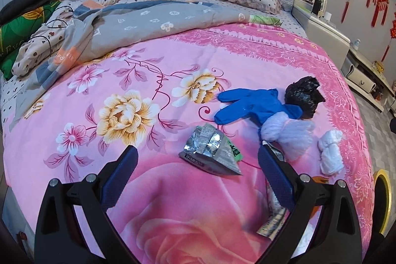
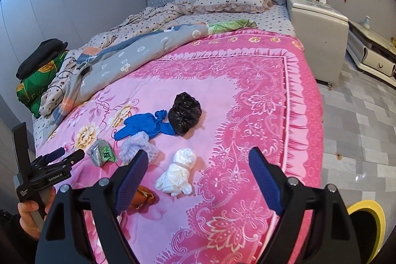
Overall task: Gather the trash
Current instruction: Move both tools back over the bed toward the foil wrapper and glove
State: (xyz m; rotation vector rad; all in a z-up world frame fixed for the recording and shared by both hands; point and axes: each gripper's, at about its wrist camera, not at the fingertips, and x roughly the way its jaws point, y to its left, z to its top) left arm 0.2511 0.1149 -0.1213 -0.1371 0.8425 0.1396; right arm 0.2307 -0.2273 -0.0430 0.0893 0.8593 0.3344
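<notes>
**Listener:** Trash first, please. Where is it lying?

**Me:** Trash sits scattered on the pink flowered blanket that covers the near end of the bed. Closest to my left tongs is a crumpled silver snack wrapper, lying between the two spread fingers but not touched by either. Beyond it lie a blue glove, a pale purple netted wad touching the glove's cuff, and a black bag ball just behind. A knotted white wad lies alone in front of my right tongs. Something small and brown lies half hidden behind the right tongs' left finger; I cannot tell what it is.

**Listener:** Are your tongs holding anything?

**Me:** No. Both pairs are spread wide and hold nothing. A yellow-rimmed bin shows at the bed's edge, to my right.

**Listener:** How would you do the next pick well?

**Me:** I judge the wrapper is the step in hand. I would lower the left tongs until both pads straddle its raised middle fold, then squeeze there, since flat foil edges may slide out. I would keep the tips just above the soft blanket so I do not pinch cloth along with it.
</notes>
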